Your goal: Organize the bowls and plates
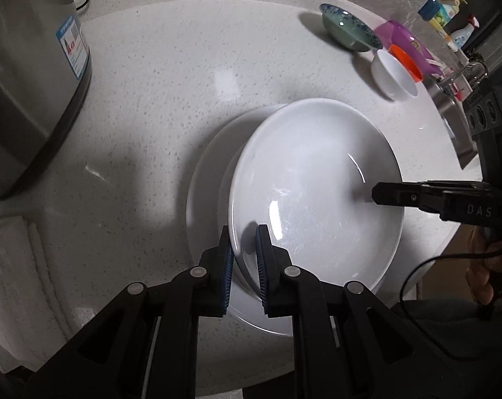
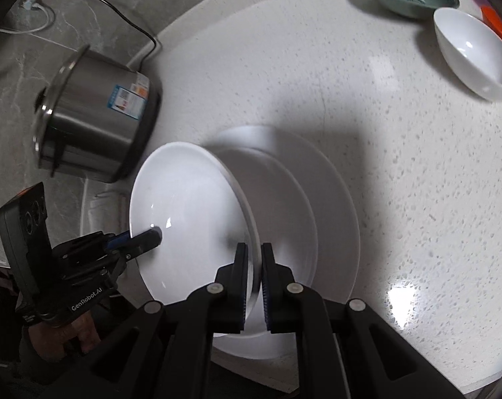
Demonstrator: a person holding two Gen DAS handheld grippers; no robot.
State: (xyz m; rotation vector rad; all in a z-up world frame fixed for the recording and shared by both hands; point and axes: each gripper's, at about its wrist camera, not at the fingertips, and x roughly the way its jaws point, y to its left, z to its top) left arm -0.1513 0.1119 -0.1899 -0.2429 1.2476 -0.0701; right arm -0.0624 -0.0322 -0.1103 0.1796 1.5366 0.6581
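Speckled counter, both grippers clamping white plate, seemingly above another.

Both pictures are rather dim and grey, with strong fisheye bending and dark corners at the edges. Light comes from above: a bright glare patch lies on the speckled white stone countertop, and small highlights shine on the white ceramic deep plate. Soft grey shadows fall on the counter. The stainless steel cooker pot looks slightly motion-blurred.
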